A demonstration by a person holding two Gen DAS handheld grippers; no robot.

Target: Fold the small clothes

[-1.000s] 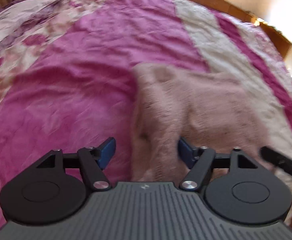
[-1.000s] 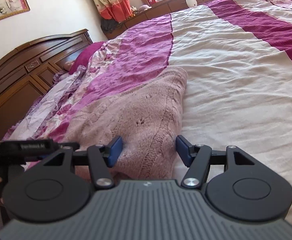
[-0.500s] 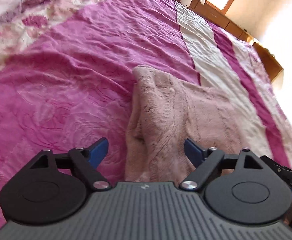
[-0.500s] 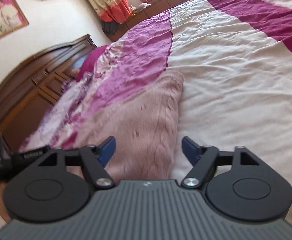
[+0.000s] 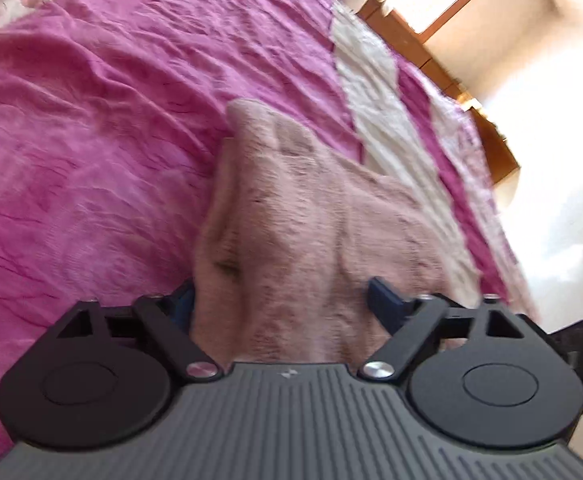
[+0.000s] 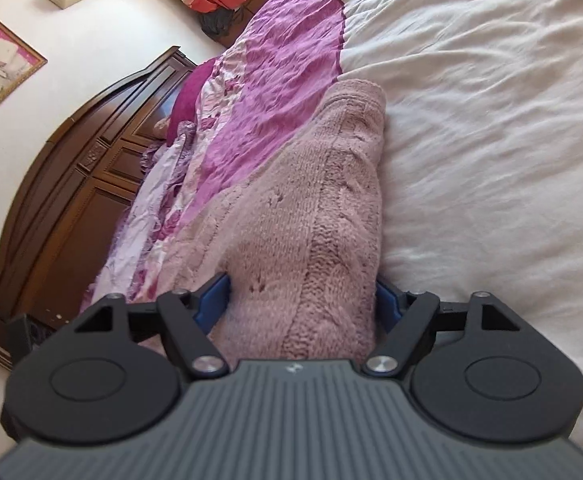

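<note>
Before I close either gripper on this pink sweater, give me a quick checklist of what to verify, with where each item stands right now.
1. Pink sweater lies between the right gripper fingers: ok.
2. Sweater lies between the left gripper fingers: ok.
3. Both grippers open: ok.
4. Only sweater between the fingers, no bedspread: cannot tell.
5. Sweater lies flat: not ok, bunched and ridged.
6. Left view sharp enough to judge the edge: not ok, blurred.

**Both grippers spread wide**

Your left gripper (image 5: 281, 300) sits low in the frame's lower centre, its blue fingertips (image 5: 385, 300) far apart and its jaws parted wide. Your right gripper (image 6: 301, 300) sits likewise at lower centre, blue fingertips (image 6: 211, 300) equally spread, and tilted sideways.
</note>
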